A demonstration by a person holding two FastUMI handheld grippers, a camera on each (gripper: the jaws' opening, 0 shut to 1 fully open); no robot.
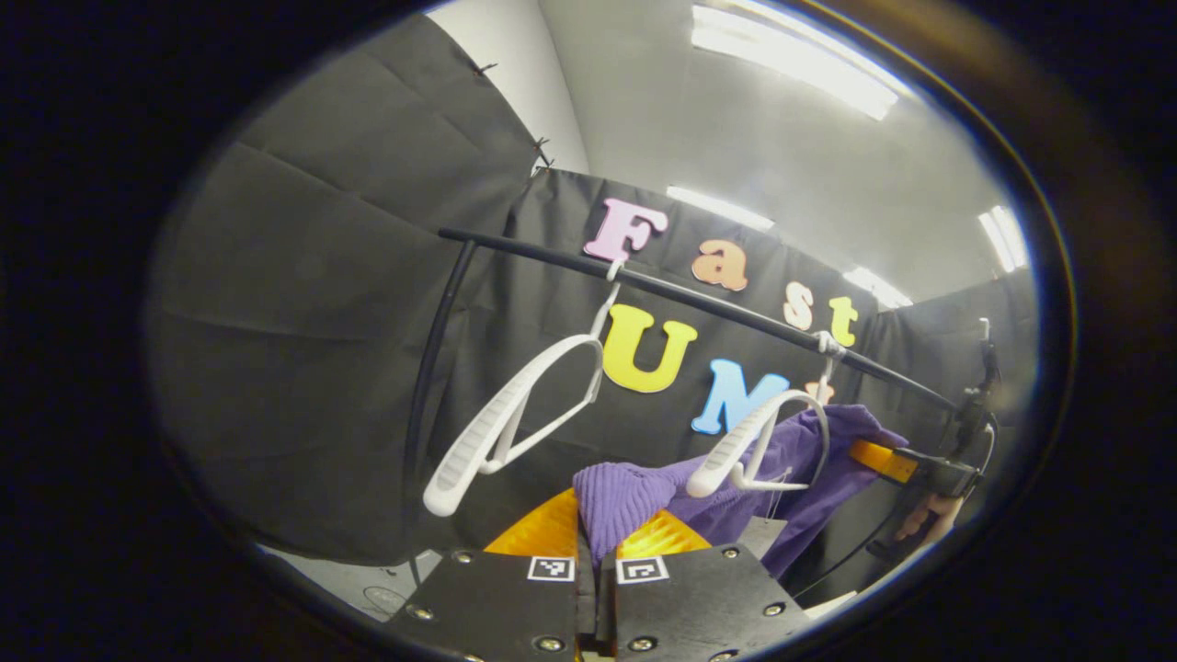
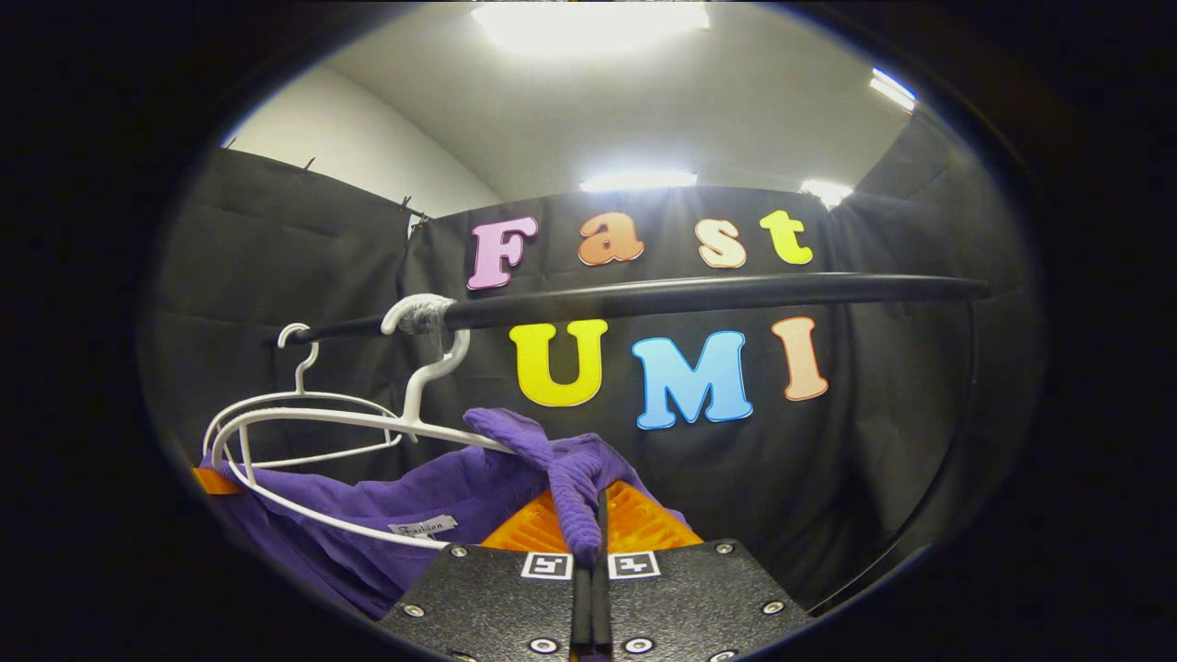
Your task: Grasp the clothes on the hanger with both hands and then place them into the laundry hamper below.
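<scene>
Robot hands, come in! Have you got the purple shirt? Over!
Left gripper shut on shirt. Right gripper shut on shirt too. Shirt against second hanger, by the rail. Hanger could snag.

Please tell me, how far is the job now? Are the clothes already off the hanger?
Done: both grippers are shut on the purple garment: the left gripper pinches one fold, the right gripper another. In hand: the garment hangs slack between them, just below the hanger on the rail; whether it is fully free is unclear. Left: lowering it into the hamper.
</scene>
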